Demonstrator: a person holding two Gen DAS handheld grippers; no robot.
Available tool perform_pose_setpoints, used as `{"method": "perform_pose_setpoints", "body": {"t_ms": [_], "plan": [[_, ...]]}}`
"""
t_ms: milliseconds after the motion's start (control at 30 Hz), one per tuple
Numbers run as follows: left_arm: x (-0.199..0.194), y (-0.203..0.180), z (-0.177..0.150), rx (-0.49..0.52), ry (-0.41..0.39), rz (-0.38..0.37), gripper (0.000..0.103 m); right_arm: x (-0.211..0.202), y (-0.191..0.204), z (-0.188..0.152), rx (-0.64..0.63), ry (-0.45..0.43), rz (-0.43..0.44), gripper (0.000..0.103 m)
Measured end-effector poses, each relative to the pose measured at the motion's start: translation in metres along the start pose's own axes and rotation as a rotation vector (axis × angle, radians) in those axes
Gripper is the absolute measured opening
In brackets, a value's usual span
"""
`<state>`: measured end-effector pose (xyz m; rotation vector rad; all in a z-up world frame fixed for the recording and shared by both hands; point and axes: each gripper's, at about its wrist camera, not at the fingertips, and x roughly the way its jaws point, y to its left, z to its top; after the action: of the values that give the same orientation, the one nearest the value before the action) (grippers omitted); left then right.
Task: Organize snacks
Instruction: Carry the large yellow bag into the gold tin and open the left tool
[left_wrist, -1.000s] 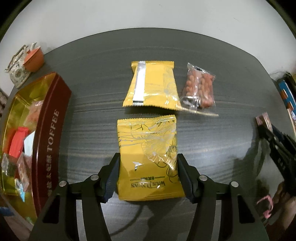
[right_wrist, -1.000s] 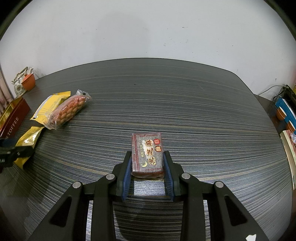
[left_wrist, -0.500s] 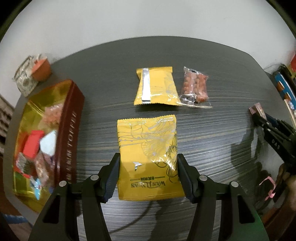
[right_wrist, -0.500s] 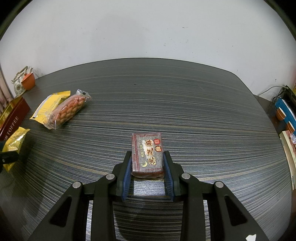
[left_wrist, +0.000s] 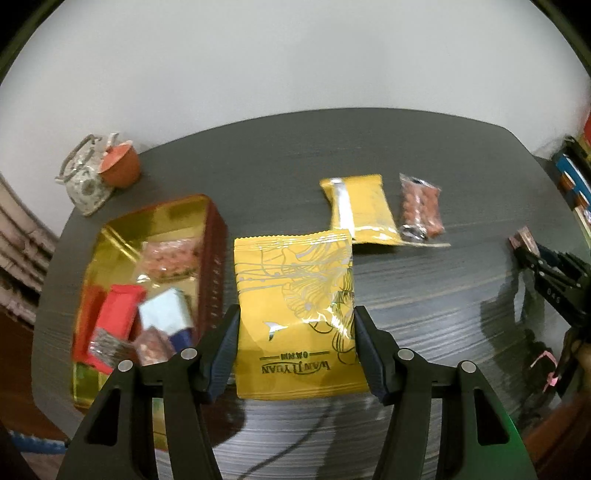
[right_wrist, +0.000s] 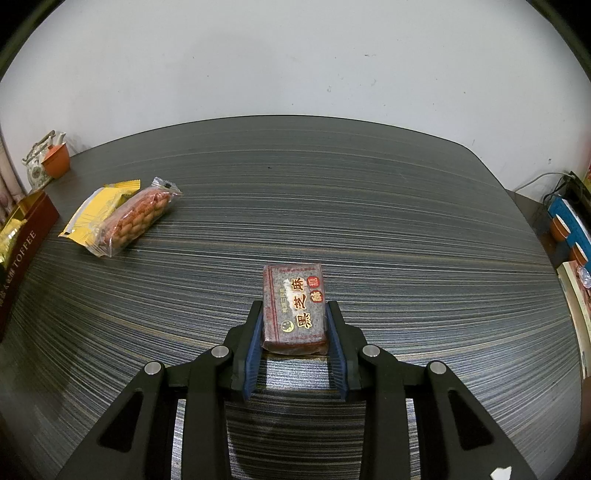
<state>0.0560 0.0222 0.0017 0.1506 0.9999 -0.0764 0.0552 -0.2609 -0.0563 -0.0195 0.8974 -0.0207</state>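
- Left wrist view: the left gripper (left_wrist: 295, 328) has its jaws pinching a yellow pouch (left_wrist: 293, 314) by its sides, held above the dark bench (left_wrist: 424, 295). To the left an open toffee tin (left_wrist: 212, 236) holds mixed snacks. Beyond lie a second pouch (left_wrist: 364, 208) and a peanut pack (left_wrist: 421, 210), side by side
- Right wrist view: the right gripper (right_wrist: 294, 336) has its jaws clamped on a sesame bar (right_wrist: 293, 306) low over the bench (right_wrist: 406, 221). A teapot (right_wrist: 37, 162) and a cup (right_wrist: 57, 160) stand at the far left corner
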Motion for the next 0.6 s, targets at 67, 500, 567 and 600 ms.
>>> {"method": "perform_pose_setpoints", "body": {"t_ms": [67,500,567,600], "plan": [[-0.004,0.008,0.003,-0.007,-0.009,0.014,0.060,0.000,0.000,0.000,-0.001,0.000,-0.001,0.029],[-0.015,0.081,0.011,-0.088,-0.043,0.100,0.060,0.000,0.000,0.000,-0.005,0.001,-0.005,0.029],[-0.014,0.092,0.010,-0.095,-0.040,0.118,0.060,0.000,0.000,0.000,-0.005,0.001,-0.006,0.029],[-0.013,0.097,0.009,-0.100,-0.039,0.127,0.060,0.000,0.000,0.000,-0.005,0.001,-0.006,0.029]]}}
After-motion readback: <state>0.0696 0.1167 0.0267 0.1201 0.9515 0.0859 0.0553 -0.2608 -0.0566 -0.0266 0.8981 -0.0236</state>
